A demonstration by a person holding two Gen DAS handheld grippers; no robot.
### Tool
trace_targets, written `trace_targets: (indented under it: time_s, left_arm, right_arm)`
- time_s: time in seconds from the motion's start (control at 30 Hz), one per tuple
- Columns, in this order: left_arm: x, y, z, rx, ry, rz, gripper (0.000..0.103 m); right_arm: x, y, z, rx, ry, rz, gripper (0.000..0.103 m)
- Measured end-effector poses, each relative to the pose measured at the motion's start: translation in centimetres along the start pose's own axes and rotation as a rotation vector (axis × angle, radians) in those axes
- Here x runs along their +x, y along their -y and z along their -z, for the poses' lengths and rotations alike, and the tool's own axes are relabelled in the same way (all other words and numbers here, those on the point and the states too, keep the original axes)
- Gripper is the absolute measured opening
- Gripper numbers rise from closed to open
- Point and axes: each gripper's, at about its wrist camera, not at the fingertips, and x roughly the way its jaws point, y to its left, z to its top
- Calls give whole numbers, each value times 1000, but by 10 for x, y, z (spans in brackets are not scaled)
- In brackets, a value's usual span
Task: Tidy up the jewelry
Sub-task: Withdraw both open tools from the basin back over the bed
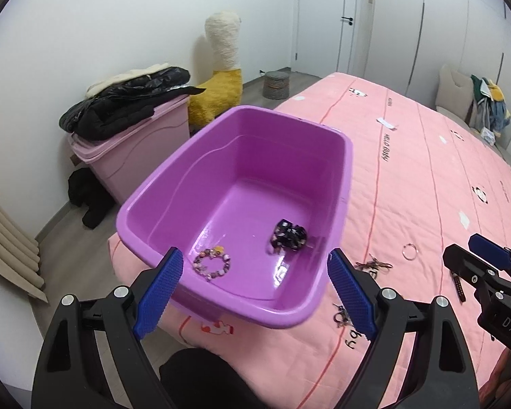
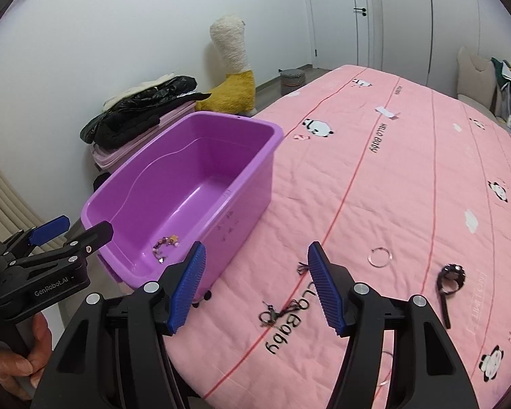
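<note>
A beaded bracelet (image 1: 212,263) is lying on the floor of the purple plastic tub (image 1: 173,184), toward its near left corner. A dark beaded piece (image 1: 288,235) is sitting in the same tub, further right. Outside the tub's right wall, on the pink bedspread (image 2: 391,177), a thin silver ring (image 2: 380,256), a black watch (image 2: 450,281) and a small clasped charm (image 2: 272,313) are lying apart from one another. The left gripper (image 1: 255,289) is hovering over the tub's near rim, jaws standing wide, gripping nothing. The right gripper (image 2: 255,284) is hanging right of the tub above the charm, jaws parted, empty. A pink storage bin (image 1: 133,160) is standing behind the tub.
</note>
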Motion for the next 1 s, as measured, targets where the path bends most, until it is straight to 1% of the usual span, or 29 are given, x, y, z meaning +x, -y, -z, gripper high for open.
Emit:
trace_targets:
  time_s: [0.27, 0.5, 1.0]
  left_arm:
    - [-13, 28, 10, 46, 7, 38, 85]
    - [-22, 60, 20, 98, 10, 78, 86]
    - [-35, 124, 42, 204, 8, 165, 87]
  right_arm:
    - [-27, 20, 20, 32, 23, 36, 61]
    - [-52, 41, 37, 58, 47, 97, 63]
    - [-94, 100, 76, 166, 85, 201, 65]
